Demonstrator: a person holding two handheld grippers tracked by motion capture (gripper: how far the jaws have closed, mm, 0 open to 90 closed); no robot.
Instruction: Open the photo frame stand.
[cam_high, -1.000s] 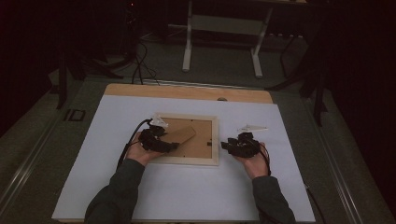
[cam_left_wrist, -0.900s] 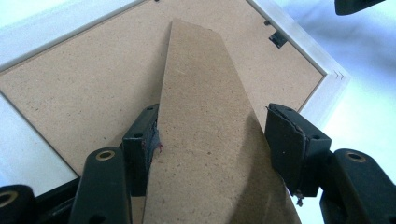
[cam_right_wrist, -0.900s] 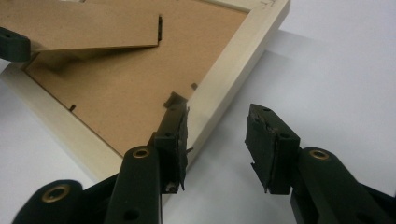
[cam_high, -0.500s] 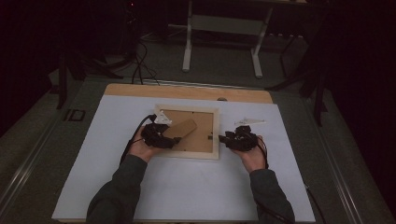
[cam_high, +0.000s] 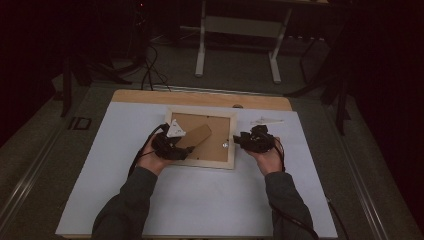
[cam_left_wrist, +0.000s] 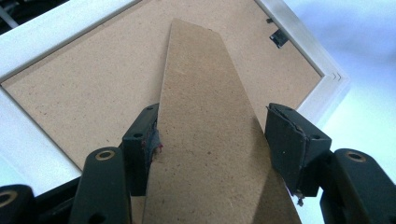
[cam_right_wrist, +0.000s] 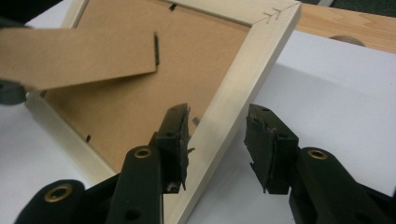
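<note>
Dim floor and dark stands surround a bench (cam_high: 200, 200) with a white top and a strip of bare wood along its far edge. Near the middle of that white surface, toward the far side, lies a picture frame (cam_high: 231, 142), face down, its pale wooden border around a brown backing board (cam_high: 217, 137). The frame sits slightly turned against the bench edges.

From the backing board a long brown easel stand (cam_high: 196, 136) lifts off at an angle, its free end raised above the board in the right tool view, where a short slot shows near its edge. Small dark clips (cam_left_wrist: 279, 38) sit along the inner rim of the frame.

The person's forearms come in from the near side, in dark sleeves. The left tool (cam_high: 172, 145) is over the frame's left part; in its own view its jaws stand on either side of the easel stand (cam_left_wrist: 210, 135), the left jaw touching its edge, the right jaw just beside the other edge, so whether it pinches cannot be told for sure. The right tool (cam_high: 240, 141) is at the frame's right rail; its jaws are spread, one over the backing board and one over the white bench, with the pale rail (cam_right_wrist: 233, 98) between them and not clamped.
</note>
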